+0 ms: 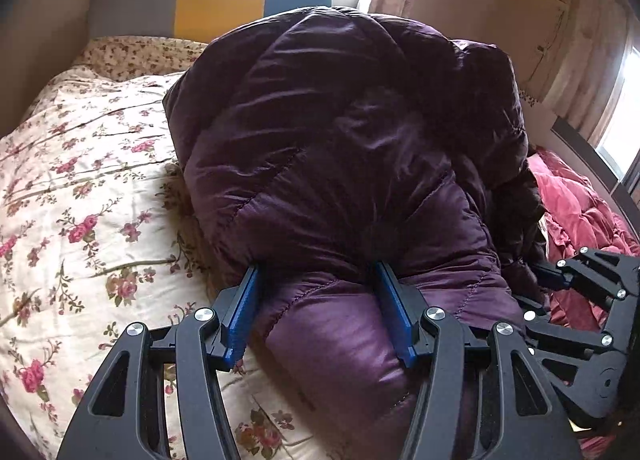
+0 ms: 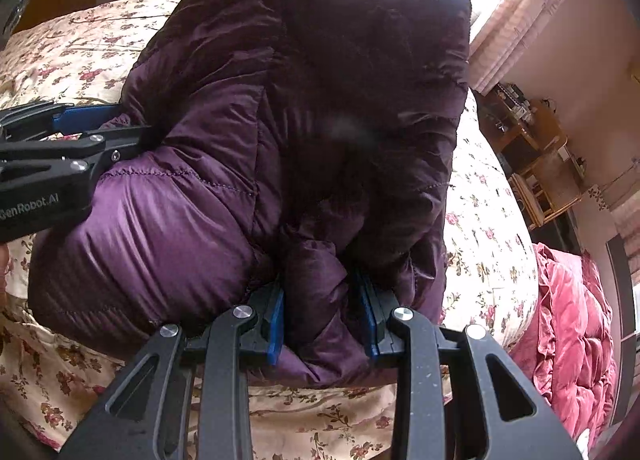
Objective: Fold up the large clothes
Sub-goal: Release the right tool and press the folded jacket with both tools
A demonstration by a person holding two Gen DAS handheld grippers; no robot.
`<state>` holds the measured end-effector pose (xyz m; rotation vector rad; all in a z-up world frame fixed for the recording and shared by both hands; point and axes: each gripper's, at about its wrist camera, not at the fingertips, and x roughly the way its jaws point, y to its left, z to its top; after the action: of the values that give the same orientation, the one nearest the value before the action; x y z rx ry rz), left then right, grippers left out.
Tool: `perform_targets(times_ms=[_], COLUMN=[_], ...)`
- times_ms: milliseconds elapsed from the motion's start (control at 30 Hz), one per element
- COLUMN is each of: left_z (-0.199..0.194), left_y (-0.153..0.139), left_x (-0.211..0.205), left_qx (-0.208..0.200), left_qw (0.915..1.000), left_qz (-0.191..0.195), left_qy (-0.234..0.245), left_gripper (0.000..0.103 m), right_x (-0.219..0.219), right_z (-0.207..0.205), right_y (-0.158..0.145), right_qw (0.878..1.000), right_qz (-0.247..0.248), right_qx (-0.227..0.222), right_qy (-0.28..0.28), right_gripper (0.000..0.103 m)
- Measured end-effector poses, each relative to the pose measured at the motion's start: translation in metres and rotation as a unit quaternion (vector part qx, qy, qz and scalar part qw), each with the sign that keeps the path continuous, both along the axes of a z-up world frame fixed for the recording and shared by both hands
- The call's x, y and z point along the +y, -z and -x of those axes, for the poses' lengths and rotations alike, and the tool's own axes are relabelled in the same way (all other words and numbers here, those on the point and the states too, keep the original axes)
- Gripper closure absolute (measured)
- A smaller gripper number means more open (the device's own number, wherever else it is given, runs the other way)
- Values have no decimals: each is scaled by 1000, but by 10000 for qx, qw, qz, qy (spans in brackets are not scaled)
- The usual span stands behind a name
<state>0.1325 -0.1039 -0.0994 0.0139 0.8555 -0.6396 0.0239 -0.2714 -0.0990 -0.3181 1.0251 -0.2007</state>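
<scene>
Left wrist view: my left tool [image 1: 318, 300] grips the purple down jacket [image 1: 340, 132]; at 3 o'clock my right tool [image 2: 322, 310] pinches its bunched edge on the floral bed [image 1: 80, 180].

The jacket [image 1: 340, 148] lay bunched on the bed [image 1: 80, 180], its near edge between both tongs (left [image 1: 316, 312], right [image 2: 322, 320]); a quilt [image 2: 572, 340] sat at the bed's right edge.

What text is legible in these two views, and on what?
"enRobot.AI": white print on the black body of the left gripper, seen in the right wrist view; the start of the word is cut off at the frame edge.
Purple puffer jacket: no label or print visible.
Floral bedspread: pattern only, no text.
Items on the wooden shelf: too small and blurred to read.
Left wrist view: no readable text.
</scene>
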Motion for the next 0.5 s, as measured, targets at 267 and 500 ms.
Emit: perform_targets(times_ms=[267, 500], left_z=[5, 5], left_y=[-10, -16], left_x=[3, 1], left_qx=[-57, -171], left_qw=[9999, 9998], left_qz=[40, -79], left_qy=[-97, -55], left_gripper=[47, 47], right_x=[-1, 4], right_z=[7, 10], right_y=[-26, -60], right_qw=[9998, 9989], right_qz=[-178, -250], right_qx=[-61, -398], right_qy=[53, -3], right_gripper=[63, 49])
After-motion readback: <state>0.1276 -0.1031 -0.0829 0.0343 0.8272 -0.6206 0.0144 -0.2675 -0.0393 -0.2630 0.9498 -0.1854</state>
